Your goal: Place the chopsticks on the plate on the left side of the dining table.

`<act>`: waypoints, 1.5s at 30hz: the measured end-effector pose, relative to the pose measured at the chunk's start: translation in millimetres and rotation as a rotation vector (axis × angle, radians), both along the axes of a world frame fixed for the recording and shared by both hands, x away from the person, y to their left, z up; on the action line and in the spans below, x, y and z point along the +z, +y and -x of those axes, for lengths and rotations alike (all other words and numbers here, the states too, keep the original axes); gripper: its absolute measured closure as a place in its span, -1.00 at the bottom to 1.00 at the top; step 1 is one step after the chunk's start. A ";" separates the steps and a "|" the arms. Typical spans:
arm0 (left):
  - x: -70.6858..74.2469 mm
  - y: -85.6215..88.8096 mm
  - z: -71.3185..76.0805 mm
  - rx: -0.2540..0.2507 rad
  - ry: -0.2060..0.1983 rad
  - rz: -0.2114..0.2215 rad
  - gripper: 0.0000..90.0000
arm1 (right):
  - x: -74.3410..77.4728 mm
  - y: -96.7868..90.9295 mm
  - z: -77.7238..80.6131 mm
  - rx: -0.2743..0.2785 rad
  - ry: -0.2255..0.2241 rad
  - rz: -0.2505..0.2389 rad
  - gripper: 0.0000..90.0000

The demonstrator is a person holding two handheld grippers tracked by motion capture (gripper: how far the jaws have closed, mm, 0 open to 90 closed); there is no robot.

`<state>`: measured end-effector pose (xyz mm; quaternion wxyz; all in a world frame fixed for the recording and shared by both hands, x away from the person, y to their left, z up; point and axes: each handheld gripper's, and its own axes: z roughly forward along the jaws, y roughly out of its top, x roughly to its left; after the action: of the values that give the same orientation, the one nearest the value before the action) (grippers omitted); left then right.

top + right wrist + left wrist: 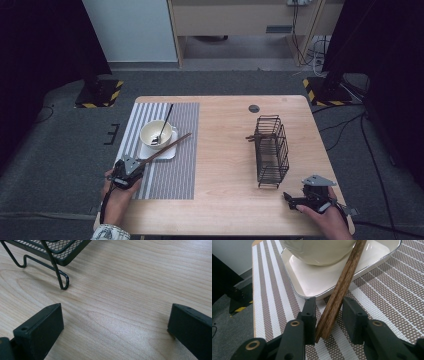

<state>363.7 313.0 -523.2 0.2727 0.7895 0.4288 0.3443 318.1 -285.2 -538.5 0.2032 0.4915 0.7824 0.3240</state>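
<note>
From high up, we see our left gripper (pixel 131 167) at the low end of the wooden chopsticks (pixel 167 147), which lean on the white tray (pixel 167 153) beside the bowl (pixel 156 134). In the left gripper view, the jaws stand apart with the chopsticks (pixel 339 291) loose between them; only one jaw seems to touch, so they could slip or roll away. In the right gripper view, our right gripper (pixel 115 327) is spread wide over the bare table (pixel 130 277) near the wire rack (pixel 56 250), holding nothing.
</note>
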 end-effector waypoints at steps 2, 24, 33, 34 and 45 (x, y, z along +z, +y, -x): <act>0.2 0.5 -0.4 0.004 -0.003 0.000 0.41 | 0.0 0.0 0.0 0.000 0.000 0.000 -1.00; 0.9 -1.1 -2.7 0.014 -0.033 -0.015 0.21 | 0.0 0.0 0.0 0.000 0.000 0.000 -1.00; 1.9 3.7 -5.1 0.038 -0.035 -0.002 0.20 | 0.0 0.1 0.1 -0.001 0.000 0.000 -1.00; 2.4 3.8 -5.8 0.040 -0.037 -0.005 0.20 | 0.0 0.1 0.1 -0.001 0.000 0.000 -1.00; 2.2 1.4 -10.8 0.040 -0.036 -0.022 0.20 | 0.0 0.0 0.0 -0.001 0.000 0.000 -1.00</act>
<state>374.5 314.4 -520.9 0.2648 0.7773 0.4356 0.3686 318.0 -285.1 -538.5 0.2035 0.4918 0.7821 0.3240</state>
